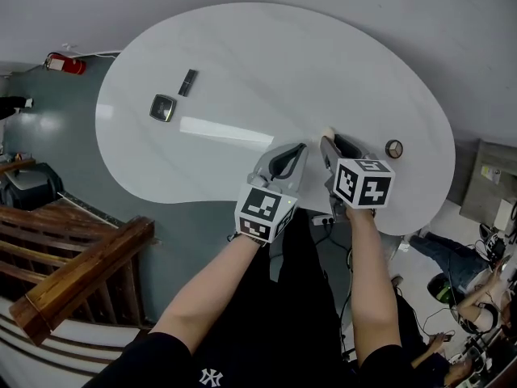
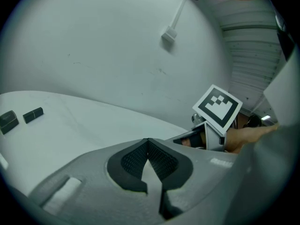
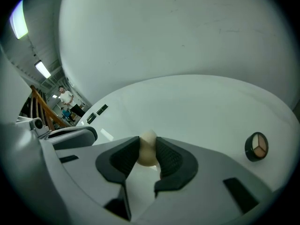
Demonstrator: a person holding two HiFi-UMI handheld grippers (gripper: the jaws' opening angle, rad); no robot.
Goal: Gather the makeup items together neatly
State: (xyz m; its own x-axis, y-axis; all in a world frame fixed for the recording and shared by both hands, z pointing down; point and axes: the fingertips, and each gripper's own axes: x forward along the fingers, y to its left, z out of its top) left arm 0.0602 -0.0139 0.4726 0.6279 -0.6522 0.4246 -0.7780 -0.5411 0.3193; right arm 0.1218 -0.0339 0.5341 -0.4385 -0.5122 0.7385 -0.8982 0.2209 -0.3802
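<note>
A white kidney-shaped table [image 1: 266,63] stands on a grey-green floor [image 1: 56,144]. A wooden railing [image 1: 73,273] runs at lower left. A red object [image 1: 65,63] lies on the floor past the table's far left edge.

Both grippers are over the near edge, side by side. The right gripper [image 3: 148,138] is clamped on a pale egg-shaped sponge [image 3: 148,156]. The left gripper [image 2: 148,143] is closed, tips meeting, with nothing in it.

A round compact [image 1: 394,149] sits on the table just right of the right gripper. A square compact [image 1: 162,107] and a dark stick [image 1: 187,82] lie near each other, well apart to the left. Bare tabletop lies between them and the grippers.
</note>
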